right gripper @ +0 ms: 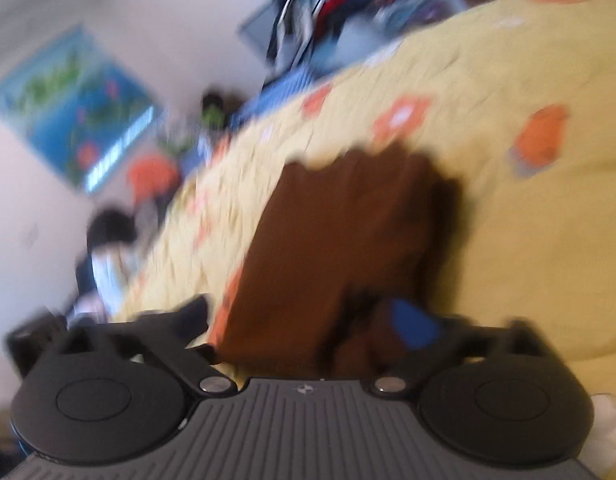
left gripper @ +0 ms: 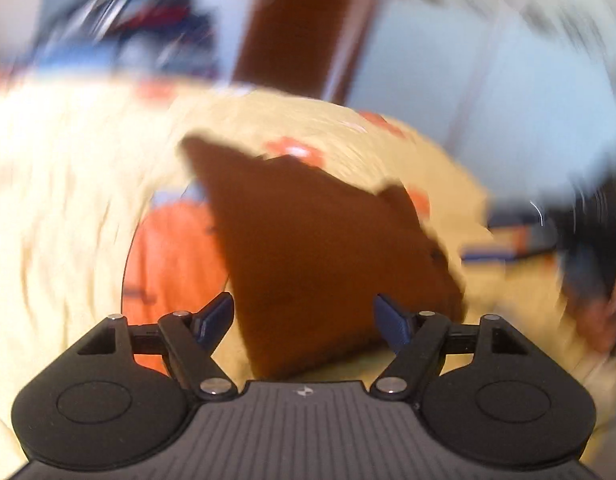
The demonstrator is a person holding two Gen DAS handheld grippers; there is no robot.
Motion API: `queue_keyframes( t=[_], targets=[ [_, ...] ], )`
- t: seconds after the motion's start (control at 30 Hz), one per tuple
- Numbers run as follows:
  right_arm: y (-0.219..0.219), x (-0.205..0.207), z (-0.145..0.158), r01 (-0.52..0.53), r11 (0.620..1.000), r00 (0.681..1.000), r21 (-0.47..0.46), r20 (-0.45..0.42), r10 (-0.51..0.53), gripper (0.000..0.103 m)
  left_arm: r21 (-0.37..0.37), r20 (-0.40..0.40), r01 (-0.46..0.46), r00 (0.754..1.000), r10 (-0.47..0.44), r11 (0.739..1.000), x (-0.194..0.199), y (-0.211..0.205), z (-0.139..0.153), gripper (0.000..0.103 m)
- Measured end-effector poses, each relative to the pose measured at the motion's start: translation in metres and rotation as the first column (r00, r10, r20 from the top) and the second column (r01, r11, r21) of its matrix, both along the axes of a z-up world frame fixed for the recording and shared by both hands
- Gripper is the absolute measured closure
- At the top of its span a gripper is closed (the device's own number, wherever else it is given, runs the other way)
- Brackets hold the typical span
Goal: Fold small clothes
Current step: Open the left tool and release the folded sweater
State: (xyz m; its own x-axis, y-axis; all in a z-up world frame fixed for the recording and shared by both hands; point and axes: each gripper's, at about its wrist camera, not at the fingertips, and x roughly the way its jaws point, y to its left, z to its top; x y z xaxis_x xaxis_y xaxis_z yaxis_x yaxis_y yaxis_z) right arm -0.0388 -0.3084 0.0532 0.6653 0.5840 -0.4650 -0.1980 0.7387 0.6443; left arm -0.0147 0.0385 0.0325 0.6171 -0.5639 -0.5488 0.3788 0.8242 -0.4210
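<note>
A small brown garment point(left gripper: 323, 248) lies on a yellow bedspread with orange patches point(left gripper: 68, 184). In the left wrist view my left gripper point(left gripper: 304, 318) is open just above its near edge, blue-padded fingers apart, nothing between them. In the right wrist view the same brown garment point(right gripper: 339, 232) lies in front of my right gripper point(right gripper: 308, 320), whose fingers are spread wide. The cloth lies between and partly over the fingers. Both views are motion-blurred.
An orange garment point(left gripper: 172, 264) lies left of the brown one. A pile of dark clothes point(right gripper: 327, 4) sits at the bed's far edge. A brown wooden post point(left gripper: 304, 20) and pale wall stand behind. A blue poster point(right gripper: 72, 108) hangs on the wall.
</note>
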Motion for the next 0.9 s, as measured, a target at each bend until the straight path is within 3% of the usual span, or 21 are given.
queue_keyframes(
  t=[0.07, 0.13, 0.17, 0.2, 0.23, 0.27, 0.33, 0.47, 0.5, 0.53, 0.57, 0.6, 0.67, 0.77, 0.9],
  targets=[
    [-0.016, 0.012, -0.015, 0.051, 0.999, 0.993, 0.016, -0.104, -0.049, 0.004, -0.182, -0.198, -0.048, 0.980, 0.011, 0.982, 0.027, 0.022, -0.019, 0.026],
    [-0.020, 0.025, -0.036, 0.058, 0.998, 0.975, 0.017, -0.218, -0.053, 0.011, -0.266, -0.314, -0.071, 0.949, -0.017, 0.961, 0.042, 0.024, -0.038, 0.027],
    [-0.017, 0.027, -0.042, 0.044, 0.998, 0.976, 0.046, -0.213, -0.033, 0.012, -0.279, -0.344, -0.067, 0.938, -0.035, 0.958, 0.047, 0.020, -0.046, 0.037],
    [-0.013, 0.028, -0.045, 0.025, 0.997, 0.976, 0.072, -0.215, -0.009, 0.016, -0.269, -0.338, -0.066, 0.941, -0.030, 0.961, 0.046, 0.015, -0.047, 0.048],
    [-0.006, 0.028, -0.048, 0.003, 0.996, 0.974, 0.084, -0.228, 0.017, 0.036, -0.228, -0.340, -0.057, 0.940, -0.025, 0.972, 0.046, 0.010, -0.045, 0.069],
    [0.002, 0.027, -0.049, -0.026, 0.998, 0.971, 0.063, -0.236, 0.040, 0.059, -0.189, -0.341, -0.051, 0.940, -0.016, 0.981, 0.045, 0.006, -0.044, 0.076],
    [0.016, 0.020, -0.046, -0.077, 0.996, 0.976, -0.039, -0.210, 0.067, 0.067, -0.147, -0.324, -0.037, 0.946, -0.013, 0.988, 0.039, 0.008, -0.035, 0.082],
    [0.021, 0.003, -0.048, -0.128, 0.989, 0.974, -0.076, -0.196, 0.111, 0.071, -0.035, -0.274, 0.015, 0.961, -0.024, 0.999, 0.032, 0.017, -0.029, 0.080],
    [0.021, 0.002, -0.050, -0.130, 0.988, 0.978, -0.079, -0.176, 0.115, 0.069, -0.017, -0.270, 0.016, 0.963, -0.020, 1.000, 0.030, 0.016, -0.031, 0.077],
    [0.019, 0.004, -0.050, -0.128, 0.990, 0.977, -0.057, -0.180, 0.116, 0.059, -0.016, -0.258, 0.013, 0.966, -0.017, 1.000, 0.031, 0.014, -0.028, 0.074],
    [0.015, 0.007, -0.045, -0.119, 0.993, 0.974, -0.027, -0.200, 0.111, 0.042, -0.008, -0.243, 0.009, 0.970, -0.011, 1.000, 0.028, 0.015, -0.024, 0.066],
    [0.010, 0.009, -0.037, -0.099, 0.995, 0.976, -0.021, -0.198, 0.093, 0.032, 0.017, -0.216, -0.001, 0.976, 0.004, 1.000, 0.025, 0.019, -0.019, 0.058],
    [-0.002, 0.007, -0.011, -0.031, 0.998, 0.994, -0.051, -0.106, 0.026, 0.017, 0.062, -0.091, -0.057, 0.994, 0.062, 0.996, 0.011, 0.022, -0.003, 0.029],
    [-0.006, 0.026, 0.027, 0.045, 0.992, 0.999, -0.115, 0.016, -0.044, 0.016, 0.071, 0.077, -0.068, 0.995, 0.062, 0.995, 0.001, 0.017, 0.015, 0.024],
    [0.033, 0.085, 0.044, -0.056, 0.994, 0.998, -0.092, 0.030, 0.059, 0.017, 0.124, 0.117, 0.040, 0.992, -0.055, 0.992, 0.011, -0.026, 0.013, 0.024]
  ],
)
